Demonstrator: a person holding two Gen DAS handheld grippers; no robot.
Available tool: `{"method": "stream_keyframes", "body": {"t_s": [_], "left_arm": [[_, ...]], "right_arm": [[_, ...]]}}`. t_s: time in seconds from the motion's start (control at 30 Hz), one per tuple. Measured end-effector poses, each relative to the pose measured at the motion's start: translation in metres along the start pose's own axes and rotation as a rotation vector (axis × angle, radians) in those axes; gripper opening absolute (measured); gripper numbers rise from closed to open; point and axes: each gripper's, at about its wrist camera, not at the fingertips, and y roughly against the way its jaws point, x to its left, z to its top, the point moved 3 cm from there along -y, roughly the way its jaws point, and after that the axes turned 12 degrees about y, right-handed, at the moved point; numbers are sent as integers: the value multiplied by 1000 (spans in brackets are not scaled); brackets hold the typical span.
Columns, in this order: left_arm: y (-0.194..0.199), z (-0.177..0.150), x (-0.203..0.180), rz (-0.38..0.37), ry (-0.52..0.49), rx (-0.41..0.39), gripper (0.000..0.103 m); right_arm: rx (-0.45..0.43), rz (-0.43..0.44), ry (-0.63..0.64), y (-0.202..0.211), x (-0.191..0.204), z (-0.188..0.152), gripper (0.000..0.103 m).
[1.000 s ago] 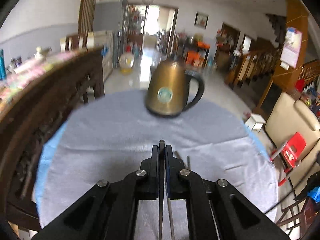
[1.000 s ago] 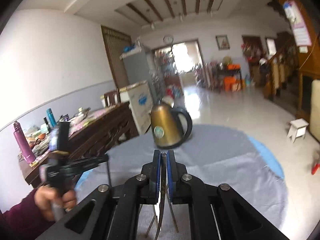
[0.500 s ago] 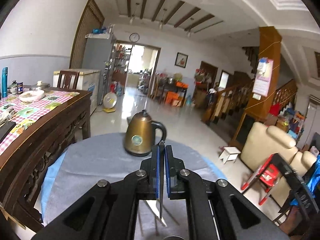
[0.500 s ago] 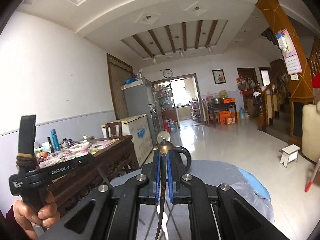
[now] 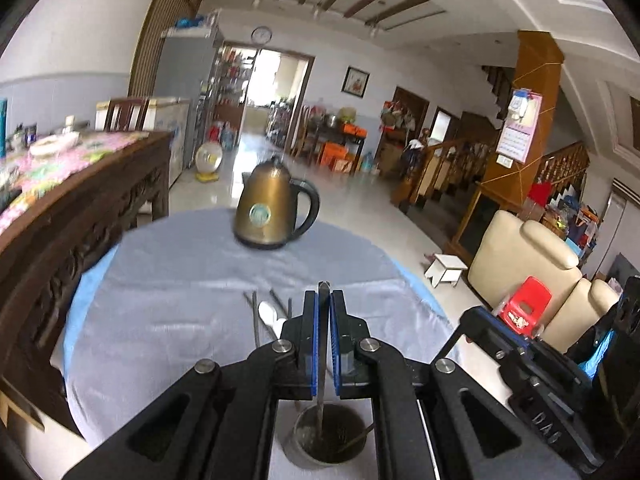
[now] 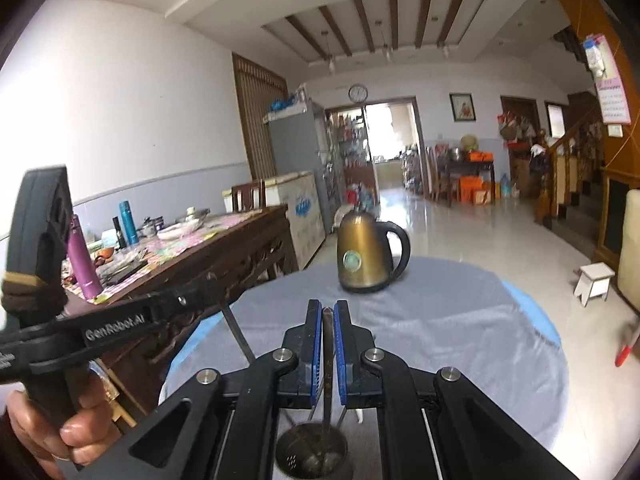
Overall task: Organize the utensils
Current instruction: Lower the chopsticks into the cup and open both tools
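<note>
A metal utensil holder [image 5: 325, 438] is standing on the grey-clothed tabletop [image 5: 168, 300]. Directly above it, the left tool [image 5: 323, 312] is pinching a thin metal utensil [image 5: 321, 396], and the right tool [image 6: 328, 320] is clamping another [image 6: 328, 364]. Beyond the holder, loose utensils [image 5: 266, 316] are lying; farther beyond, a brass kettle [image 5: 270, 210] is sitting.

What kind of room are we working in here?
Most likely a home's open living and dining room: a carved dark wooden dining table with dishes, a cream leather sofa, and a wooden staircase behind.
</note>
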Motion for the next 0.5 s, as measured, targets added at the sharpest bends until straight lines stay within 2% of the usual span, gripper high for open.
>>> {"method": "stream_keyframes", "body": {"t_s": [0.1, 0.2, 0.23, 0.37, 0.5], "left_arm": [[1, -2, 12, 7, 32, 17, 6], [10, 3, 19, 9, 41, -8, 10], [14, 6, 21, 10, 44, -18, 14], [27, 16, 35, 13, 64, -77, 26], [29, 25, 53, 42, 95, -104, 28]], "right_arm": [[13, 24, -43, 1, -8, -5, 10], [3, 40, -96, 8, -20, -9, 27], [-7, 36, -108, 10, -24, -9, 28], [-32, 6, -153, 15, -39, -10, 28], [-36, -34, -221, 19, -66, -17, 28]]}}
